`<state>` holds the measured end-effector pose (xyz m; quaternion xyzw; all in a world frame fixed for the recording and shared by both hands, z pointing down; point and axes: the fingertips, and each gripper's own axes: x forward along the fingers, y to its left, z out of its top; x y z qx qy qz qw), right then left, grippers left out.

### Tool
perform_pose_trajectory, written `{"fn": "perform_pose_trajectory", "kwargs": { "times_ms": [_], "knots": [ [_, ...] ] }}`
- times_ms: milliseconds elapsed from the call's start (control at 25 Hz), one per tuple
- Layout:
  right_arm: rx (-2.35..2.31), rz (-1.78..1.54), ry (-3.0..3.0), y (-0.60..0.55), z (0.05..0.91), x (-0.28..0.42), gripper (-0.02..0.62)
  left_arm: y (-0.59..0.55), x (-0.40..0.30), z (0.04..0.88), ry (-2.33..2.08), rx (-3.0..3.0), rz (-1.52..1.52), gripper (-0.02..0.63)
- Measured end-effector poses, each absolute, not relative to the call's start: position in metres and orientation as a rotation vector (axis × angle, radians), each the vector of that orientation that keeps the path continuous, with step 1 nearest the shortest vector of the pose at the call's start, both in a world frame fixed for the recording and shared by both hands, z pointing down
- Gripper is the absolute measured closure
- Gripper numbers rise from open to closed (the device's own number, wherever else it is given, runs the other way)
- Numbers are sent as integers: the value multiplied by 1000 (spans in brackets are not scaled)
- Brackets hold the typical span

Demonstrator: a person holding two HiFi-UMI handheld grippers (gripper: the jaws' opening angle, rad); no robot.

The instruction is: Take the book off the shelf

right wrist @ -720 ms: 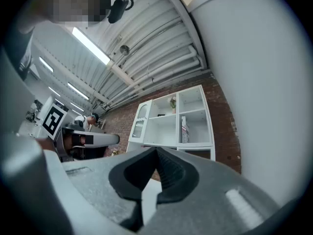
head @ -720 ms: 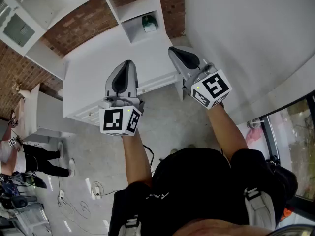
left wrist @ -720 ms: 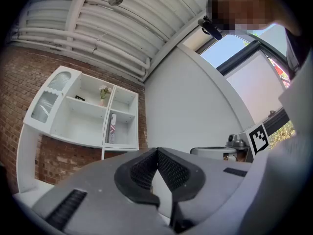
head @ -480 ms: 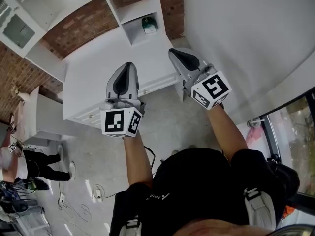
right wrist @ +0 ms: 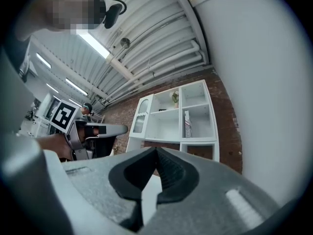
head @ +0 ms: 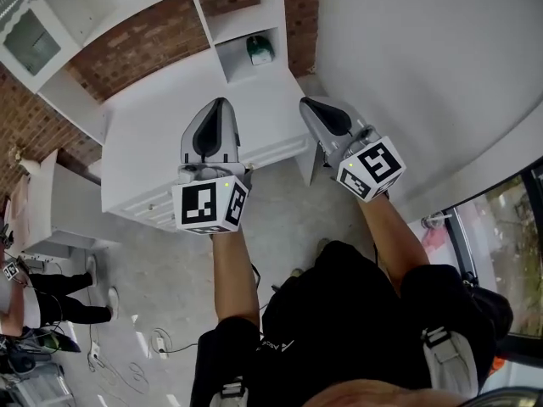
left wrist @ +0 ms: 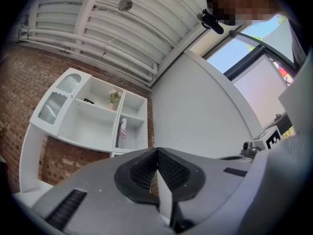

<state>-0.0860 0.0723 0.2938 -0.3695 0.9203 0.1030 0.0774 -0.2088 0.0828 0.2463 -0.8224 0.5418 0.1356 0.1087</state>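
The book [left wrist: 122, 132] stands upright in the middle compartment of the right column of a white wall shelf [left wrist: 93, 112]; its cover has a red, white and blue pattern. In the right gripper view the book [right wrist: 187, 124] shows in the same compartment of the shelf [right wrist: 171, 121]. Both grippers are well short of it. My left gripper [head: 219, 103] points over the white cabinet top and is shut with nothing in it [left wrist: 157, 153]. Beside it, my right gripper [head: 309, 103] has its pads touching at the tip and is also empty [right wrist: 156, 151].
A white cabinet [head: 161, 134] with drawers stands below the shelf against a brick wall [head: 140, 36]. A green object [head: 259, 49] sits in a low cubby. A small potted plant [left wrist: 114, 97] is on an upper shelf. A curved white wall [head: 424, 66] rises at the right. A person [head: 34, 299] stands far left.
The head view has shifted, so the cabinet and shelf sit a little lower in the frame. Both grippers drifted slightly right and down, still shut and empty.
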Motion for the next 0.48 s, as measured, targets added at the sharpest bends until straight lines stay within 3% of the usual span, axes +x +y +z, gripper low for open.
{"fn": "perform_pose_trajectory", "kwargs": {
  "times_ms": [480],
  "knots": [
    [-990,448,2700,-74,267,-70,594,-90,-213,230,1782,-2303,411,606]
  ]
}}
